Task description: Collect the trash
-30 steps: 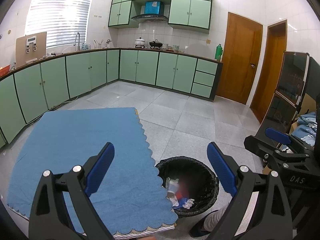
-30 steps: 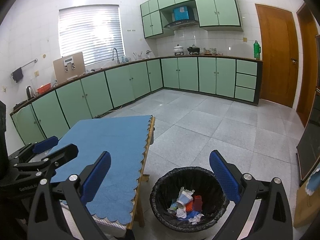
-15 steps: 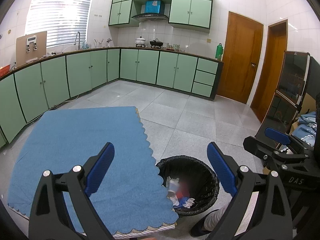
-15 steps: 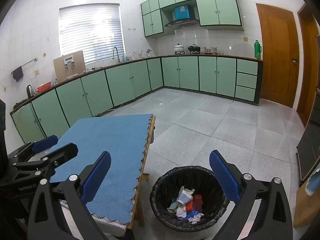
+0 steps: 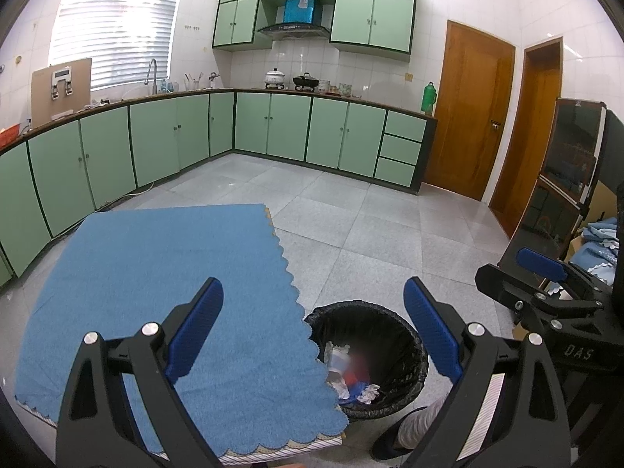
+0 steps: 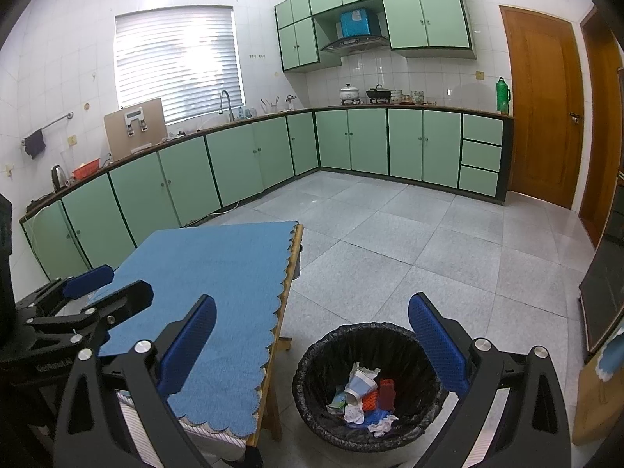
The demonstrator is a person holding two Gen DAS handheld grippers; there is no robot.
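A black-lined trash bin (image 6: 331, 347) stands on the floor right of the table; it also shows in the left wrist view (image 5: 405, 331). Inside lie a paper cup (image 6: 360, 384), a red item (image 6: 386, 392) and crumpled wrappers (image 6: 380, 425). My right gripper (image 6: 312, 341) is open and empty, above the bin's near left side. My left gripper (image 5: 314, 325) is open and empty over the table's right edge; it shows at the left of the right wrist view (image 6: 107, 286). The right gripper shows at the right of the left wrist view (image 5: 534, 269).
The table carries a blue scalloped cloth (image 5: 156, 273), also in the right wrist view (image 6: 218, 265). Green cabinets (image 5: 273, 128) line the far walls. Wooden doors (image 5: 468, 117) and a dark cabinet (image 5: 561, 195) stand on the right. A foot (image 5: 405, 435) shows beside the bin.
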